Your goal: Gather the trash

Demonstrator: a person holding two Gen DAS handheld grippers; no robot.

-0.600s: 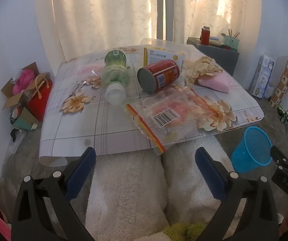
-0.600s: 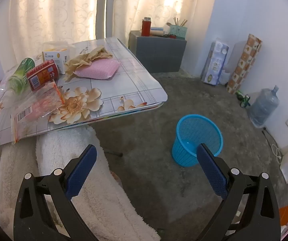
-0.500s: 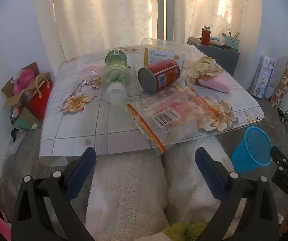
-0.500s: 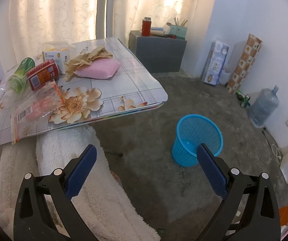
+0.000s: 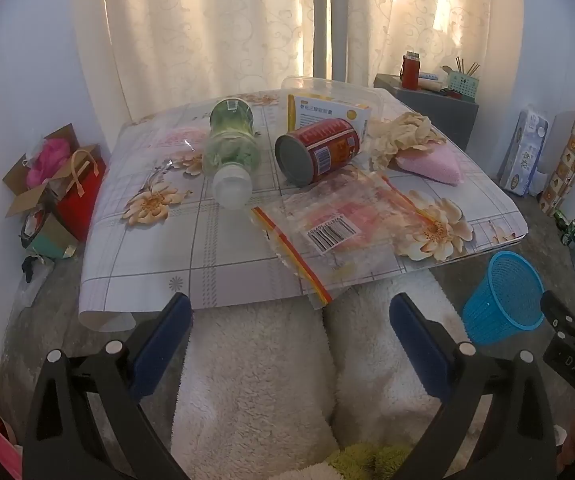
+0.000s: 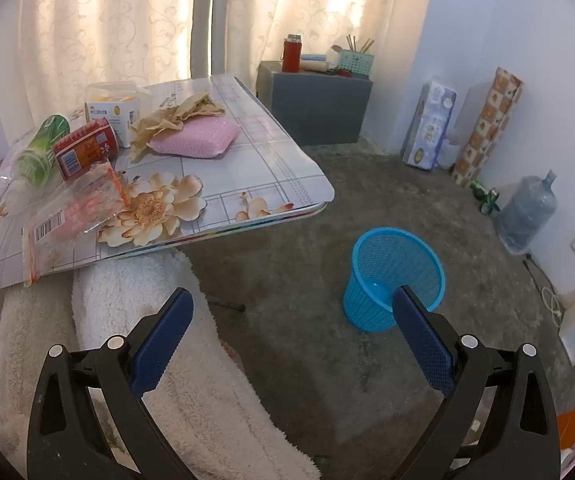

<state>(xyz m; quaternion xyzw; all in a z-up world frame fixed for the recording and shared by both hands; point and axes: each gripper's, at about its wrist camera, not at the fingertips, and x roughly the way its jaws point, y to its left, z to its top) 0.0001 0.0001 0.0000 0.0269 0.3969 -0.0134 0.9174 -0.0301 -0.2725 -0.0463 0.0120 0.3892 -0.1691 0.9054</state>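
Nothing has moved since the earlier frames. The bottle, can and bag lie on the table. The left gripper and right gripper tilt downward, jaws wide apart and empty. The bin stands on the floor.

You're in a home room: cream curtains behind a low table with flowered cover, water jug and tissue pack on the floor right of it
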